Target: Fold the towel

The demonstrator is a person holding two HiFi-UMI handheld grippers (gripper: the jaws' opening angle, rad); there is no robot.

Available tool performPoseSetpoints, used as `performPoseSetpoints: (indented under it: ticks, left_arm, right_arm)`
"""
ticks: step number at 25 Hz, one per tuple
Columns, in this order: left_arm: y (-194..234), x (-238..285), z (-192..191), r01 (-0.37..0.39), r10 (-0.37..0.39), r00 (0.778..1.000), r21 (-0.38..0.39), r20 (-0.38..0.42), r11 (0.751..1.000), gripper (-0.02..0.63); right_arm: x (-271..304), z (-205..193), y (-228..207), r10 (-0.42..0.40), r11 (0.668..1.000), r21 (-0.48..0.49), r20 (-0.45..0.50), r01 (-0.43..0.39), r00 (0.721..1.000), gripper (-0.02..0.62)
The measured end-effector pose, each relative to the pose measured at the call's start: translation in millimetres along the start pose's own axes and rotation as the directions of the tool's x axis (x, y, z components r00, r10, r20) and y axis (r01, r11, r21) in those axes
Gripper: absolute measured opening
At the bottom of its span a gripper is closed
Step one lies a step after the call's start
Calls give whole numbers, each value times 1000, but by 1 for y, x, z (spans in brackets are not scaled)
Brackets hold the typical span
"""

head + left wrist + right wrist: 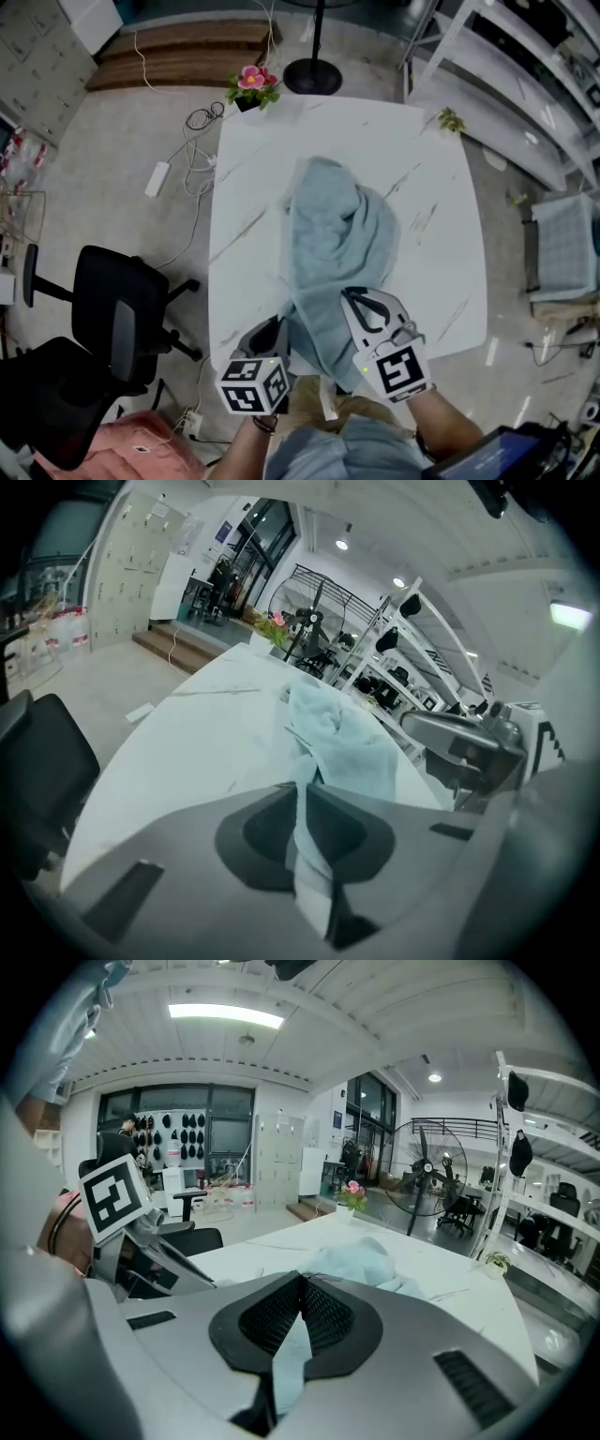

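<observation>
Looks like an open-plan office/lab space. Landmark is the white marble-pattern table (253,216). Left of it there are black swivel office chairs (122,309) and a power strip (157,178) with loose cables on the floor. Right of it are white metal shelving racks (525,84). Beyond its far edge are a pedestal fan (427,1171), grey lockers (272,1171) and glass doors (366,1138). A potted flower (251,86) sits on its far-left corner.

Tabletop (253,187): white with thin grey veins, with rounded corners.
Flower pot (251,89): dark, with pink flowers and green leaves, at the far left corner of the tabletop.
Small plant (452,120): green, at the far right corner.
Fan base (312,75): round, black, on the floor beyond the tabletop.
Office chair (122,305): black, on the floor left of the tabletop.
Power strip (157,178): white, on the floor, near loose cables (199,117).
Wooden steps (183,52): brown, far left.
Shelving rack (525,84): white, at the right.
</observation>
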State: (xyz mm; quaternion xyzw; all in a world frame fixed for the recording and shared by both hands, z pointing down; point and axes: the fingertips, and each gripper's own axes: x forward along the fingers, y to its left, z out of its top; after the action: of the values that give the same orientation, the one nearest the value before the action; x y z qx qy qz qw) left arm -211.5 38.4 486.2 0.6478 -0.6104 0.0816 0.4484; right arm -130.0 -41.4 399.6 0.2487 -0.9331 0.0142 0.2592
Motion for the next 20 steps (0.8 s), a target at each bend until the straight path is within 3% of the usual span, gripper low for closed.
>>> performPoseSetpoints:
  ticks: [4,11,16,20]
  left_arm:
    - [9,-20,-11,-32,32,999,-20,3,999,34]
    - [17,-19,-15,-41,41,999,-35,12,999,34]
    - [18,-17,-14,-28,28,999,-42,16,999,34]
    - [20,-16,-16,-28,29,999,-56,16,998,34]
  right_arm:
    - [8,4,11,41,999,2,-14,-41,999,17]
    - [42,17,70,194,977,-77,-47,-197,980,92]
    - [66,-13,95,260,959,-82,-139,-273,956,198]
    - [78,-42,96,263,946,-124,-245,-299,933,188]
